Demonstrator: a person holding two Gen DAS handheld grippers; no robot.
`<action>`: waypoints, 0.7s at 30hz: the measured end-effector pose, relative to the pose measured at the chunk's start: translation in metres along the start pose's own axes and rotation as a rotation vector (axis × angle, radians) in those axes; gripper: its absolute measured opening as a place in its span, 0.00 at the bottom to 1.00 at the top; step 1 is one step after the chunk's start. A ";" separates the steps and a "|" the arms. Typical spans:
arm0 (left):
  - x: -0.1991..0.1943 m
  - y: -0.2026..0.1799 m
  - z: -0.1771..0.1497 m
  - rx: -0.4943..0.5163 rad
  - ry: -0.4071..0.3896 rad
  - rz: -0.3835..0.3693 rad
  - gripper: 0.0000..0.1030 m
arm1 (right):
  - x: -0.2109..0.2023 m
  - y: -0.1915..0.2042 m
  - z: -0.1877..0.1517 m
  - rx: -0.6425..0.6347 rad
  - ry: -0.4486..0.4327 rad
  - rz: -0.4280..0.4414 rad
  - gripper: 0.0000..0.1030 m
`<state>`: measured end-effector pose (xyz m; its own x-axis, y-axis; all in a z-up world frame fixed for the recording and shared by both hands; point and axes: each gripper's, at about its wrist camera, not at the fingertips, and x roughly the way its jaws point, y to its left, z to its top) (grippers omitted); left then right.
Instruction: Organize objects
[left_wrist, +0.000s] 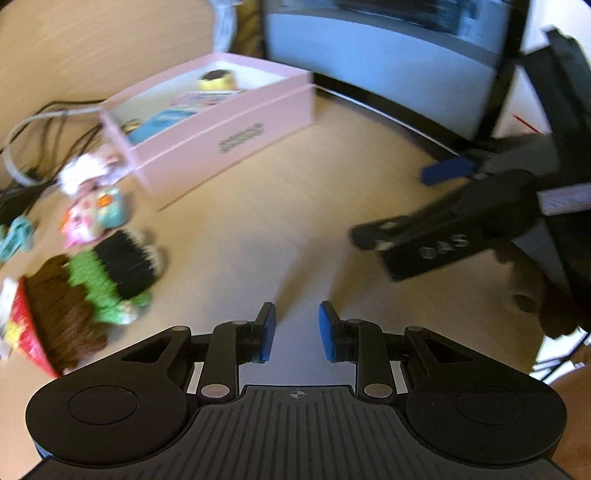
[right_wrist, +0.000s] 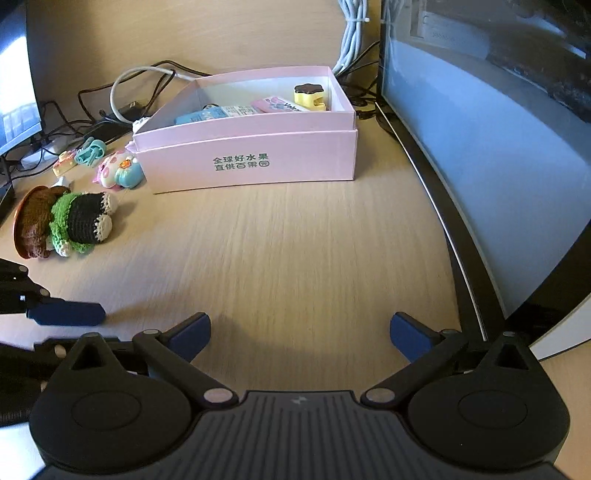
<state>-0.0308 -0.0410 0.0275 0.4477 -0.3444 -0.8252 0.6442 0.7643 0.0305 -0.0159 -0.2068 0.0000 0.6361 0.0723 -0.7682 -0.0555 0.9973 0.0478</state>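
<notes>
Wooden desk (left_wrist: 295, 206) in the left wrist view, pretty blurry. Left gripper (left_wrist: 297, 330) hangs over bare wood, jaws only slightly apart with nothing between them. Pink box (left_wrist: 221, 136) sits up ahead, crochet doll (left_wrist: 110, 273) off to the left. Right wrist view is sharper: right gripper (right_wrist: 300, 334) has its jaws spread wide and empty, the box straight ahead with a yellow toy (right_wrist: 309, 96) inside, monitor (right_wrist: 480, 147) on the right.

Warm, even indoor light; soft shadows on tabletop (right_wrist: 295, 240). Left wrist view smeared by motion blur, right sharper. Fisheye bending at edges.
</notes>
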 end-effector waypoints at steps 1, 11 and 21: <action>0.002 -0.004 0.002 0.025 0.005 -0.020 0.28 | 0.000 0.001 0.000 0.003 -0.001 -0.001 1.00; 0.005 -0.030 0.009 0.119 0.080 -0.136 0.49 | 0.005 -0.002 0.014 -0.014 0.073 0.040 1.00; -0.039 0.080 -0.040 -0.405 -0.076 0.126 0.44 | -0.011 0.066 0.046 -0.301 -0.108 0.188 1.00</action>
<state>-0.0211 0.0555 0.0396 0.5614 -0.2622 -0.7849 0.2927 0.9501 -0.1081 0.0087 -0.1410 0.0414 0.6699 0.2703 -0.6916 -0.3926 0.9195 -0.0209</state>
